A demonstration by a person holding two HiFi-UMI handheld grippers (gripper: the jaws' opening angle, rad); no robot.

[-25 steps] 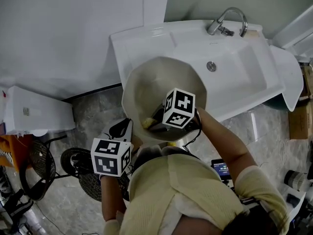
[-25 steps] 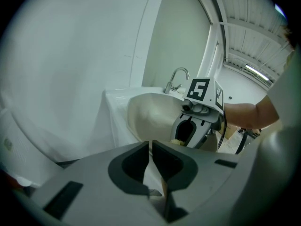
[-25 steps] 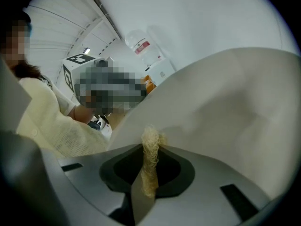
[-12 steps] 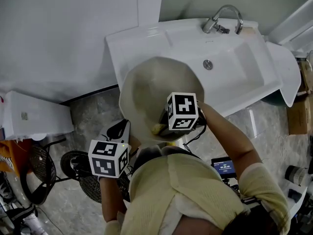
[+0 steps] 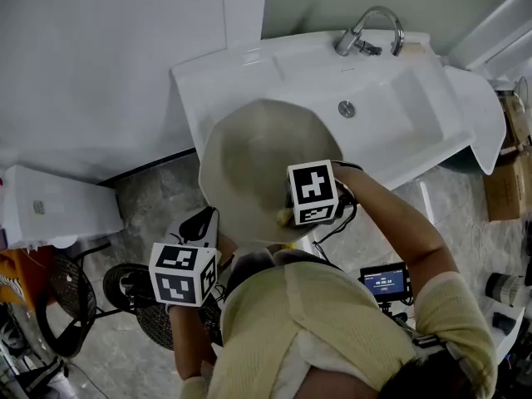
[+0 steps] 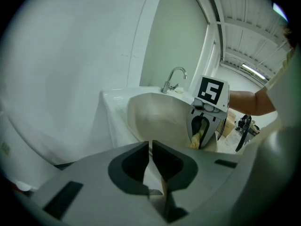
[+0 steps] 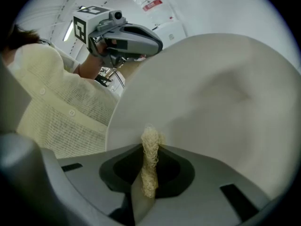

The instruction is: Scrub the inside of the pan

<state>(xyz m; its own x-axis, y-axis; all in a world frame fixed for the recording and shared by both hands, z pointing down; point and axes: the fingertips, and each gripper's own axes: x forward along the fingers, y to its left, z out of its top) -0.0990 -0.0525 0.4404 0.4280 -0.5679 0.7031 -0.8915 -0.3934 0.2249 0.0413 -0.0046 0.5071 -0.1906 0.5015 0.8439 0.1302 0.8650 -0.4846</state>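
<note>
Right gripper (image 7: 149,147) nips the scrubber (image 7: 150,166) by its thin edge, left gripper (image 6: 151,149) clamps the tilted pan (image 6: 157,119); hard rubbing could drag the scrubber free.

White wall (image 5: 100,65), white basin (image 5: 391,119) with chrome tap (image 5: 352,33), grey marbled floor (image 5: 150,202), cardboard box (image 5: 500,181) at right edge

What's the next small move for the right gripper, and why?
Probably drag the scrubber across the pan's inner wall. The right gripper is shut on it with its tip by the near rim, most of the inside lies beyond, and the left gripper holds the pan tilted.
</note>
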